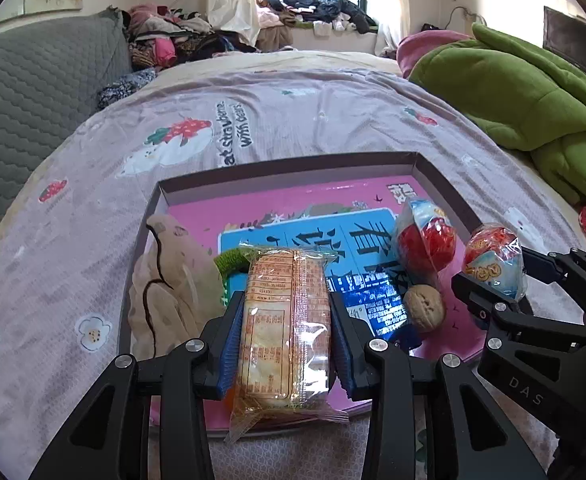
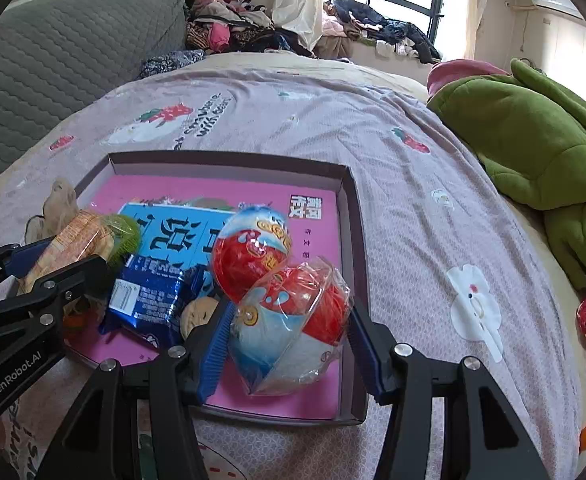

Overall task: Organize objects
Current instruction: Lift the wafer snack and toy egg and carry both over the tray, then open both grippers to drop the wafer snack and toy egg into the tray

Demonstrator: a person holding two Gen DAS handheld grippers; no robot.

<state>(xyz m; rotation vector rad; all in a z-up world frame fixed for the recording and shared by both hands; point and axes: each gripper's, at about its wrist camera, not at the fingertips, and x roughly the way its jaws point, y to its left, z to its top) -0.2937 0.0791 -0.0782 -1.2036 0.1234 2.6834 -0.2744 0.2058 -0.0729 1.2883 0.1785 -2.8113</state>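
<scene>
Left gripper (image 1: pixel 285 336) partly open, pads clamped on the two long sides of a clear-wrapped orange biscuit pack (image 1: pixel 283 332), held lengthwise over the near rim of the shallow tray (image 1: pixel 293 164). Right gripper (image 2: pixel 289 340) somewhat wider, pads pressed on a red, white and blue egg-shaped toy in crinkled clear wrap (image 2: pixel 293 320), poised over the tray's near right corner. Low grey walls all round the tray; pink floor with a blue printed panel. Inside already: a second wrapped egg (image 2: pixel 253 252), a blue snack packet (image 2: pixel 149 300), a walnut (image 1: pixel 425 308), a beige plush (image 1: pixel 173 280) against the left wall, something green and fuzzy (image 1: pixel 233 260). Bare pink floor along the far wall. Around the tray, wide pale patterned bedspread (image 1: pixel 293 120); green blanket (image 1: pixel 513 92) heaped at right.
</scene>
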